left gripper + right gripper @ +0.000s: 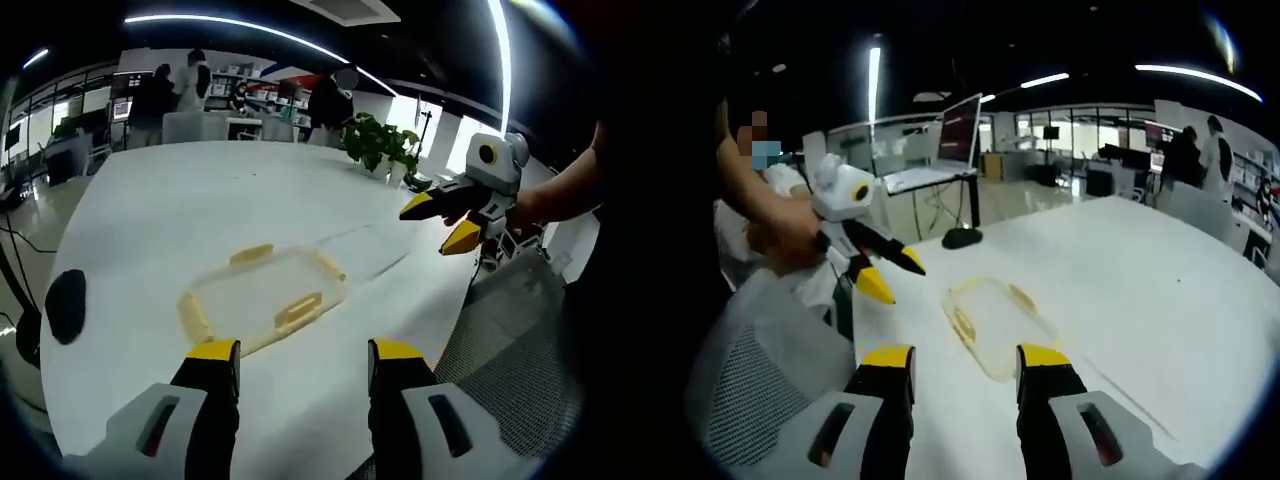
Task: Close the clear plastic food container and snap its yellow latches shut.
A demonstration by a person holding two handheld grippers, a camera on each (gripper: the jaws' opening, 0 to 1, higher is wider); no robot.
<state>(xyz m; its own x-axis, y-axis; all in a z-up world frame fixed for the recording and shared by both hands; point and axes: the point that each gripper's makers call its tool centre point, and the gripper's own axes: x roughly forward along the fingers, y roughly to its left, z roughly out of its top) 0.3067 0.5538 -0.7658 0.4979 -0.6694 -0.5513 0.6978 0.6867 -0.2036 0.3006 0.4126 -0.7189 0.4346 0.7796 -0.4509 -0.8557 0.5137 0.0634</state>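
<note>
Lying on white table [200, 200], clear container [262, 298] is sitting lid-on; left gripper [303, 355] and right gripper [965, 358] are hovering near it, jaws released, empty.

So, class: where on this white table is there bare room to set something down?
Bare: the wide far stretch between the container and the potted plant, and the strip between it and the black disc. Crowded: the near edge, by both claws.

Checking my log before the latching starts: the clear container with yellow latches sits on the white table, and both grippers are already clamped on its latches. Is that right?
Not quite. The clear container does sit on the white table, but neither gripper holds a latch. In the left gripper view, the left gripper is open and short of it, and the right gripper hovers open off to the side.
</note>
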